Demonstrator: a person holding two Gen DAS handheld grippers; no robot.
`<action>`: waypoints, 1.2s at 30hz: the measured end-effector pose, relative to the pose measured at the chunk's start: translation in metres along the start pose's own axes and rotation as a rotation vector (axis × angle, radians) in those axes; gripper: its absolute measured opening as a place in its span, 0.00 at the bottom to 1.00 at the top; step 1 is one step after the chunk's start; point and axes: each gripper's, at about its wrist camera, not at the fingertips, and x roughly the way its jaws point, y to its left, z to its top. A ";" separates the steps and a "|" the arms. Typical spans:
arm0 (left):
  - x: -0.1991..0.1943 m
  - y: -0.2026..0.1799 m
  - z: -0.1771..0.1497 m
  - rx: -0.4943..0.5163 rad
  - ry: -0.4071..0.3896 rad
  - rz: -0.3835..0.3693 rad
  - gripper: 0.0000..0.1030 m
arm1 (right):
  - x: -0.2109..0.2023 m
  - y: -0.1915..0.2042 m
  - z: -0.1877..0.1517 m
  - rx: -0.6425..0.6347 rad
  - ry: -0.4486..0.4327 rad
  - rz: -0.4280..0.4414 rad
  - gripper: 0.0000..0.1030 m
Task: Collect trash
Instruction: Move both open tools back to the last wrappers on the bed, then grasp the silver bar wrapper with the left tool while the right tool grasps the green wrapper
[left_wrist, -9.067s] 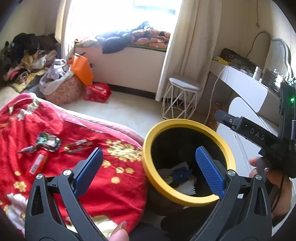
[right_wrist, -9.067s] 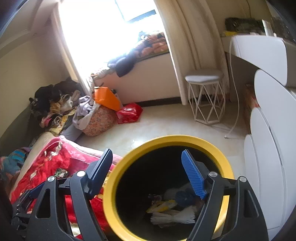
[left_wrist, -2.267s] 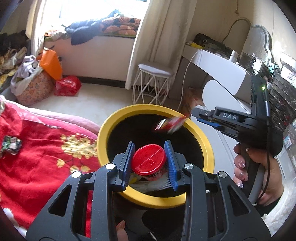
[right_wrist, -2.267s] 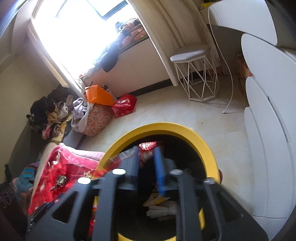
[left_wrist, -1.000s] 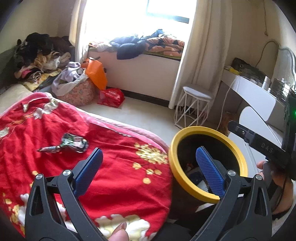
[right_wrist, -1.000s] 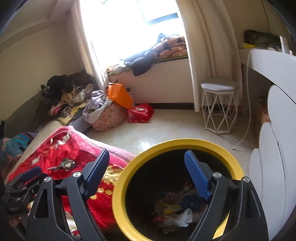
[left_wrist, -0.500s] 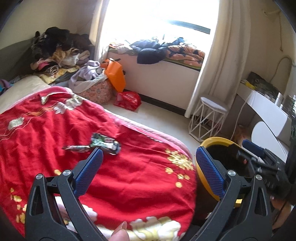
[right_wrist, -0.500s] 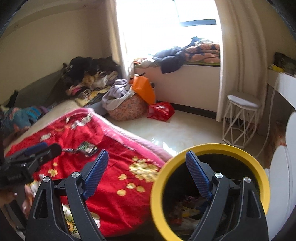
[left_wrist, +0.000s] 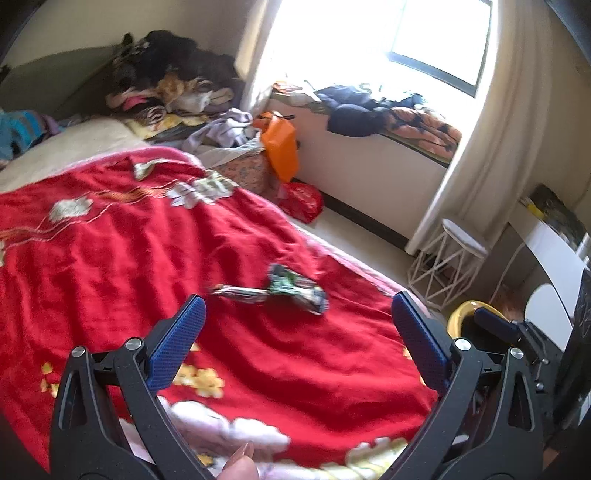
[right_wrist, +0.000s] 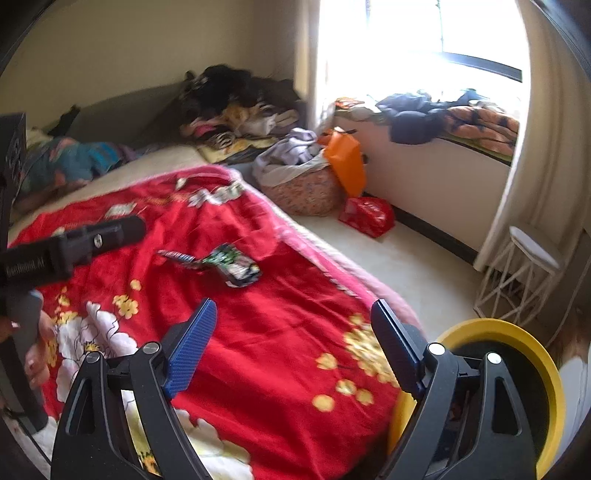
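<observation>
Both tongs stand spread wide with nothing between their ribbed blue pads — the left gripper (left_wrist: 297, 319) and the right gripper (right_wrist: 293, 325) hover over the plush red floral blanket (left_wrist: 110, 251). Two crinkled foil wrappers (right_wrist: 221, 264) lie touching near the blanket's window-side edge. The round yellow-rimmed bin (right_wrist: 517, 350) stands beside the bed's near corner.

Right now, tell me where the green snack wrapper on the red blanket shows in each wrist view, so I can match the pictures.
Left wrist: the green snack wrapper lies just above centre, on the red blanket.
Right wrist: the wrapper sits left of centre, in the upper half.
Shared landmark: the orange bag under the window.
</observation>
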 end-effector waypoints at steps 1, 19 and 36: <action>0.001 0.007 0.000 -0.016 0.004 0.009 0.90 | 0.007 0.005 0.001 -0.019 0.010 0.006 0.80; 0.052 0.072 0.001 -0.209 0.147 -0.004 0.53 | 0.132 0.041 0.015 -0.137 0.192 0.037 0.80; 0.100 0.093 -0.007 -0.394 0.234 -0.080 0.20 | 0.154 0.041 0.010 -0.089 0.220 0.147 0.05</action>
